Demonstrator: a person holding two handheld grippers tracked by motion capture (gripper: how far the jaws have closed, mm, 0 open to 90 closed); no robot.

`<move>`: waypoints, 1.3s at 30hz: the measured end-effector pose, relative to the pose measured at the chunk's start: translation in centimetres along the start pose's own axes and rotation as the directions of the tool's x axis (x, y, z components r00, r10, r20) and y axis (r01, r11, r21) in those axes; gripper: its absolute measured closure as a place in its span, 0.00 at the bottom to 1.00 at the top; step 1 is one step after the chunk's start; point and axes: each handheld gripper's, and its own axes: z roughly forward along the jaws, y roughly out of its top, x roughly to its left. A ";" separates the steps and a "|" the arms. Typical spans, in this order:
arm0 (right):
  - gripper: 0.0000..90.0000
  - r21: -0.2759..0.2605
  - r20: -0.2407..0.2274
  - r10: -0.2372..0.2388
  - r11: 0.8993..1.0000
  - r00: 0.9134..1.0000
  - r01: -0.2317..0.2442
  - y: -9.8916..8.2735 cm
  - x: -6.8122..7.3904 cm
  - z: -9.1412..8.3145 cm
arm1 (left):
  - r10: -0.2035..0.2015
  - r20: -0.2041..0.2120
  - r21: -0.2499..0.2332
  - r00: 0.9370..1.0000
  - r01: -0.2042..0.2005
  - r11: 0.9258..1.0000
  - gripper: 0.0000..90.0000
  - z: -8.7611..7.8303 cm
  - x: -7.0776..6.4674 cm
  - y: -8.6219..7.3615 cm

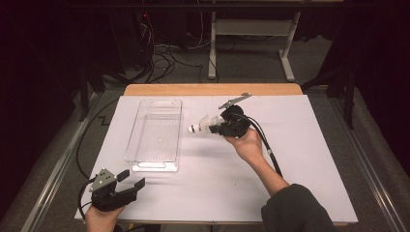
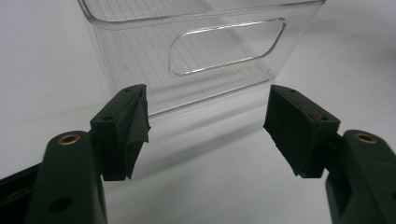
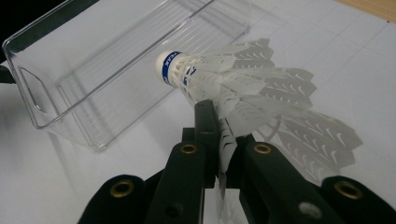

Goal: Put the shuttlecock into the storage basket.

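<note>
Fingers first: right gripper (image 1: 218, 126) is clamped on the feather skirt of a white shuttlecock (image 1: 202, 126), pads pinching just a few vanes at the skirt's edge, as the right gripper view shows (image 3: 219, 140). Cork tip w/ blue band (image 3: 170, 67) sticks out ahead of the jaws, pointing at the clear plastic bin (image 1: 176, 126). Left gripper (image 1: 131, 182) has its jaws spread wide w/ nothing between them, parked at abt 7 o'clock on the white table sheet (image 1: 300, 164), aimed at the bin's near end wall w/ the cut-out handle (image 2: 226, 46).

Shuttlecock sits in the air at abt 3 o'clock of the bin, cork just beside the bin's right long rim, not yet over the inside as far as I can judge.

Step in hand, my read: carry phase, shuttle picked and on its way to the bin. Next move prob calls for shifting the right hand toward 9 o'clock until the cork clears the rim, then tipping nose-down and letting go. Grip is thin, on feathers only, so a bump on the rim could twist it out or bend vanes.

Room: bin looks bare inside, plenty of space to drop. Sheet around it has no clutter; right side of sheet wide open for pulling back. Wooden table edge (image 1: 212, 89) at 12 o'clock is well apart from the bin. Left gripper is near the bin's 6 o'clock end but apart from it.
</note>
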 end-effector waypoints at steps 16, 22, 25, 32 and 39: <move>0.99 -0.007 -0.011 -0.035 0.999 0.999 0.035 1.3 1.3 0.1 | -0.002 0.003 0.000 1.000 0.002 1.000 0.35 0.0 0.0 0.0; 0.99 -0.006 -0.021 -0.037 0.999 0.999 0.037 1.8 1.8 0.4 | 0.000 0.005 0.000 1.000 0.000 1.000 0.35 0.0 0.0 0.0; 0.99 -0.003 -0.024 -0.044 0.999 0.999 0.044 2.1 2.1 0.5 | 0.000 0.006 0.000 1.000 0.000 1.000 0.35 0.0 0.0 0.0; 0.99 -0.001 -0.030 -0.062 0.998 0.998 0.062 2.7 2.8 1.0 | 0.001 0.006 -0.002 1.000 -0.001 1.000 0.35 0.0 0.0 0.0; 0.99 0.005 -0.040 -0.070 0.998 0.997 0.070 3.4 3.6 1.8 | 0.002 0.006 0.001 1.000 -0.002 1.000 0.35 -0.1 0.1 0.0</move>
